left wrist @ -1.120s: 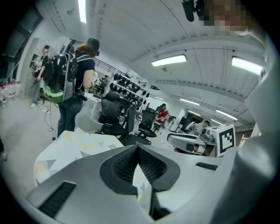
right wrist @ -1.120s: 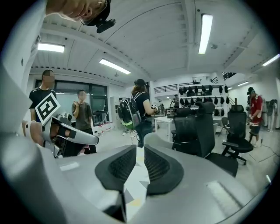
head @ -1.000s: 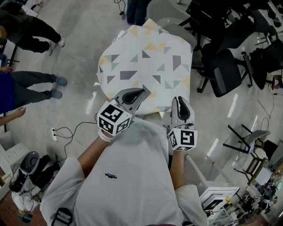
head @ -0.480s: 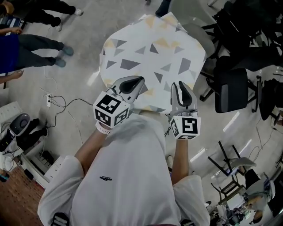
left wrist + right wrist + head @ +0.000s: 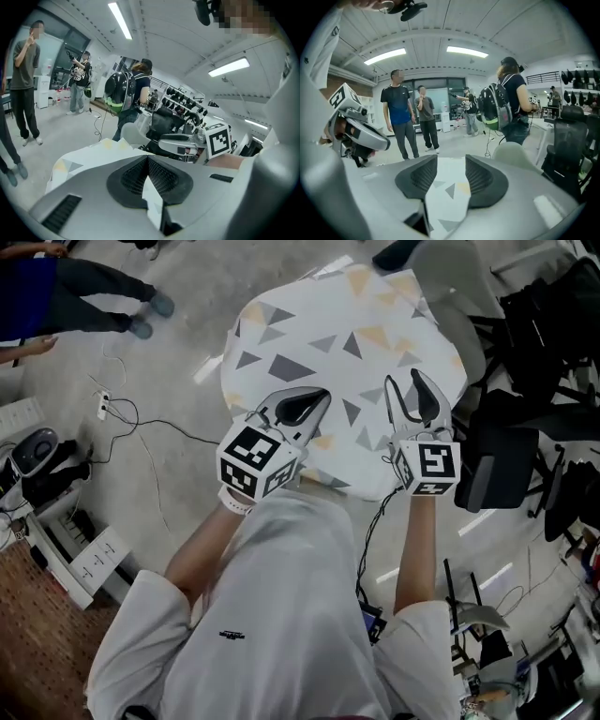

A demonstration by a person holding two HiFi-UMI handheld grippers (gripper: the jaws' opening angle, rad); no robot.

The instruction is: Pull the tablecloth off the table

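A white tablecloth (image 5: 347, 334) with grey and yellow triangles covers the table in front of me. My left gripper (image 5: 314, 404) sits at the cloth's near edge, shut on a fold of it; in the left gripper view that fold (image 5: 152, 197) is pinched between the dark pads (image 5: 129, 178). My right gripper (image 5: 414, 390) is over the cloth's near right edge. Its jaws are opening: the pads (image 5: 480, 176) stand apart, and the cloth (image 5: 447, 201) lies loose between them.
Black office chairs (image 5: 497, 465) crowd the right side of the table, with a pale chair (image 5: 450, 277) behind it. A cable and power strip (image 5: 103, 404) lie on the floor at left. People stand nearby (image 5: 398, 117), one with a backpack (image 5: 506, 108).
The right gripper's jaws have spread apart, and it has shifted right along the cloth's edge. The left gripper stays clamped on the near edge.
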